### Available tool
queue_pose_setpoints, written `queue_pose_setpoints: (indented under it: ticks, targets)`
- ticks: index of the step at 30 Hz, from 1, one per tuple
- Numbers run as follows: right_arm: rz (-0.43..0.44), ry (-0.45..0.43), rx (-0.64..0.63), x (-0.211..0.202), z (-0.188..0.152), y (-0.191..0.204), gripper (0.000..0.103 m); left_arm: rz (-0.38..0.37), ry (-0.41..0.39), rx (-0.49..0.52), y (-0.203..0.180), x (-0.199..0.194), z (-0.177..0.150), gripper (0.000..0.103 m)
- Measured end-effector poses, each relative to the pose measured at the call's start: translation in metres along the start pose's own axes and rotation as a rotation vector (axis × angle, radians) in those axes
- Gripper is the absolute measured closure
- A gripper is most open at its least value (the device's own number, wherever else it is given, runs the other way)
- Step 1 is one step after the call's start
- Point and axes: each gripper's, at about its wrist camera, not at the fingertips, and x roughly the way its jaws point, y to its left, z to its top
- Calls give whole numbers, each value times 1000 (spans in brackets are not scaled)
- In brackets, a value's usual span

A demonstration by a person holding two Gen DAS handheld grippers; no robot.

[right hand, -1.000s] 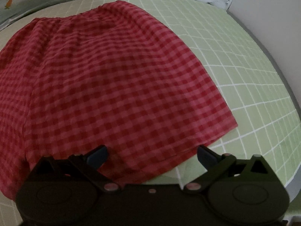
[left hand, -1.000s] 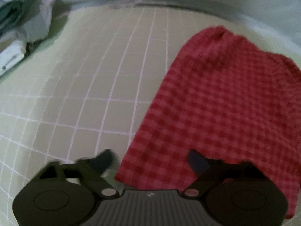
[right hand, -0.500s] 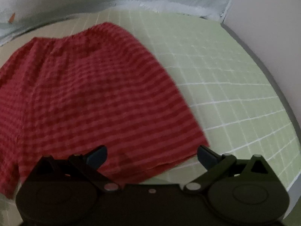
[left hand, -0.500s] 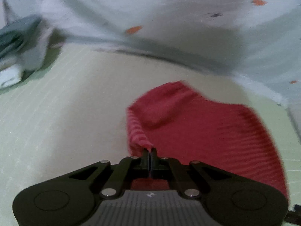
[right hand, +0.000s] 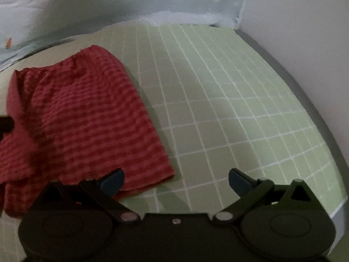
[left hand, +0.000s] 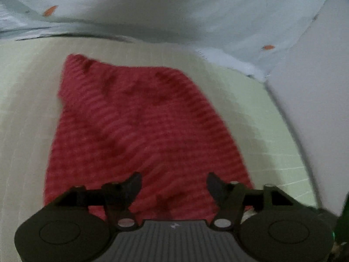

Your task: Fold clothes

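Note:
Red checked shorts [left hand: 139, 131] lie folded in half on the green gridded mat [left hand: 279, 148], waistband at the far end. My left gripper [left hand: 173, 183] hangs open just above their near hem, nothing between its fingers. In the right wrist view the same shorts [right hand: 87, 120] lie at the left, a folded layer bunched along their left side. My right gripper [right hand: 175, 180] stands open over the mat by the shorts' near right corner, its left fingertip [right hand: 112, 181] above the hem. A dark bit of the left gripper shows at the left edge of that view.
A pale sheet [right hand: 130, 0] printed with small carrots lies bunched along the mat's far edge. A white wall [right hand: 305, 32] runs along the right side. The mat [right hand: 240, 109] stretches bare to the right of the shorts up to its near right edge.
The left gripper shut on the shorts' left edge, carried it over to the right, then opened and let go. The shorts now lie narrower. The right gripper drew back, still open.

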Motion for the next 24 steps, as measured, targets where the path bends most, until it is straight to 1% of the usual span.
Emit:
queue_pose_setpoints:
  ticks: [4, 7, 10, 12, 15, 17, 18, 19, 20, 21, 23, 24]
  targets:
    - [89, -38, -23, -2, 5, 6, 0, 150, 56, -79, 20, 2, -15, 34]
    - [188, -83, -48, -4, 11, 22, 0, 179, 90, -115, 28, 8, -21, 34]
    - [315, -99, -98, -2, 19, 45, 1, 208, 125, -151, 37, 13, -27, 34]
    - [397, -92, -135, 3, 24, 61, 6, 228, 147, -174, 43, 17, -31, 34]
    - [492, -63, -190, 14, 29, 82, 17, 257, 181, -210, 52, 23, -37, 34]
    - [527, -39, -217, 23, 29, 95, 31, 278, 176, -200, 49, 25, -40, 33]
    - [544, -27, -227, 29, 29, 100, 34, 287, 172, -197, 47, 25, -41, 33]
    - [561, -15, -237, 35, 28, 105, 42, 298, 169, -200, 47, 26, -41, 33]
    - [575, -1, -238, 40, 28, 108, 54, 310, 165, -203, 47, 27, -42, 33]
    - [588, 14, -233, 46, 29, 110, 62, 323, 161, -207, 48, 27, -43, 33]
    - [601, 30, -221, 52, 30, 111, 93, 357, 157, -209, 48, 24, -46, 33]
    - [605, 32, -214, 55, 30, 110, 97, 367, 155, -206, 49, 24, -47, 33]
